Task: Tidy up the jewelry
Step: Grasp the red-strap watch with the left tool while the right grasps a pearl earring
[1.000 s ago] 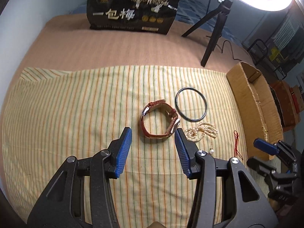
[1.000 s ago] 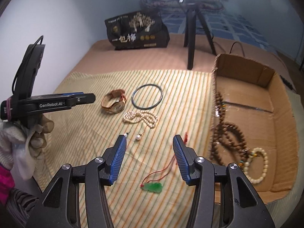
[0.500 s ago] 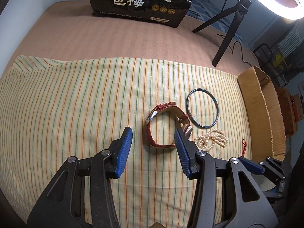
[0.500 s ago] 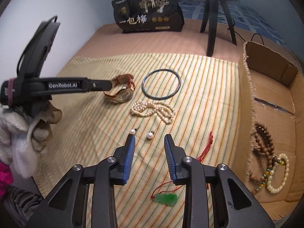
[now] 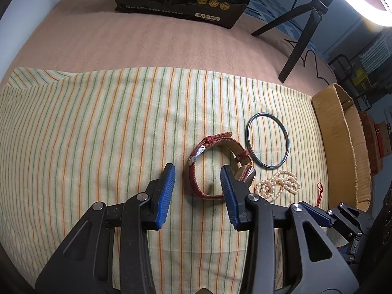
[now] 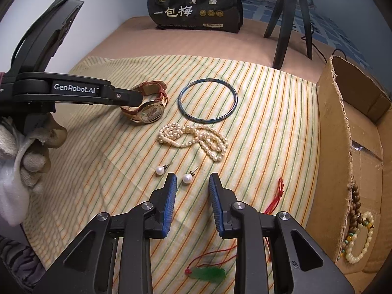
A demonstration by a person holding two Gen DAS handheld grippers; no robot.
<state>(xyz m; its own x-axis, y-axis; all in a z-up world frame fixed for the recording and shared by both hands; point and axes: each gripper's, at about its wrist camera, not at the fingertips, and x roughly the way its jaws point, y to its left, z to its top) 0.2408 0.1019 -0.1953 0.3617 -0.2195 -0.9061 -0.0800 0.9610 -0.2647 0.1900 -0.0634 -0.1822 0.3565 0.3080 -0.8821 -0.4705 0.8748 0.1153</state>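
Striped cloth (image 6: 257,85) spread over tan bed (image 5: 122,44); black printed bag (image 6: 196,2) and tripod (image 6: 284,22) at far edge. Watch (image 6: 147,107) taken as landmark, lying on cloth. Left gripper (image 5: 198,191) down at watch, fingers (image 5: 165,193) parted, straddling near loop of red strap; contact with strap not determinable. Blue bangle (image 6: 207,100) just right of watch, flat. Pearl necklace (image 6: 196,138) bunched nearer than watch, to its right. Two pearl earrings (image 6: 187,178) nearer again. Right gripper (image 6: 192,199) low over cloth, fingers (image 6: 169,201) apart, unloaded, one earring at tips. Green pendant (image 6: 208,273) on red cord beneath right gripper. Cardboard box (image 6: 343,127) far right of watch, bead bracelets (image 6: 357,232) inside.
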